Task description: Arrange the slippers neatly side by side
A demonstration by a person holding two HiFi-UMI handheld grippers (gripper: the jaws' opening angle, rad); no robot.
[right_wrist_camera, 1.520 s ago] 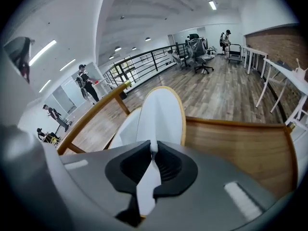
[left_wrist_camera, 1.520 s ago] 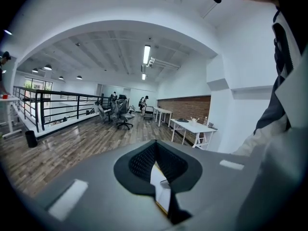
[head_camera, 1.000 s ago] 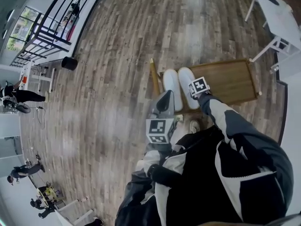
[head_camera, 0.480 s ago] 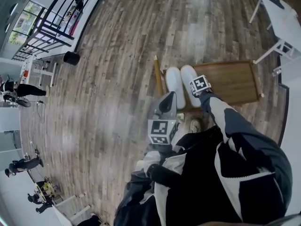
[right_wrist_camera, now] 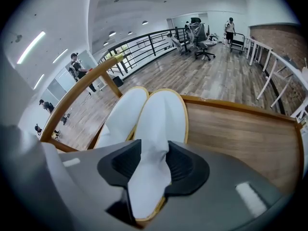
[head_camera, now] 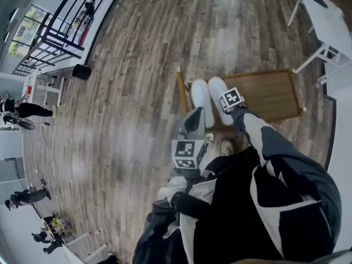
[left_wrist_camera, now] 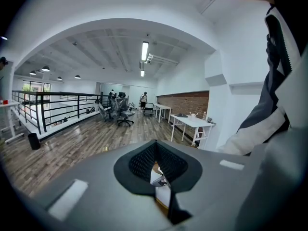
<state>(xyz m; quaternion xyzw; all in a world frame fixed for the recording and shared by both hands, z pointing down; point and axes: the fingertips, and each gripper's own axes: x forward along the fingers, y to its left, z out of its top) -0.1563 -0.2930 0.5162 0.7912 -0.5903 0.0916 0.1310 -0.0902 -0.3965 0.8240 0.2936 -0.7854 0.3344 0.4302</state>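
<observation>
Two white slippers lie side by side on a low wooden table (head_camera: 269, 95): the left slipper (head_camera: 201, 102) and the right slipper (head_camera: 218, 94). My right gripper (head_camera: 226, 110) points down at the right slipper's heel end. In the right gripper view its jaws have just been opening, and the right slipper (right_wrist_camera: 161, 119) runs between the parted pads of the gripper (right_wrist_camera: 153, 165), next to the left slipper (right_wrist_camera: 122, 114). My left gripper (head_camera: 193, 120) hangs short of the table, shut and empty (left_wrist_camera: 156, 167).
A wooden bar (head_camera: 180, 89) rises along the table's left edge. A white table (head_camera: 324, 15) stands at the far right, a black bin (head_camera: 81, 73) and a railing (head_camera: 60, 32) at the left. People stand far off at the left. Wood floor surrounds the table.
Both slippers and both hands stay in the same place across the frames. No other difference shows in the head view.
</observation>
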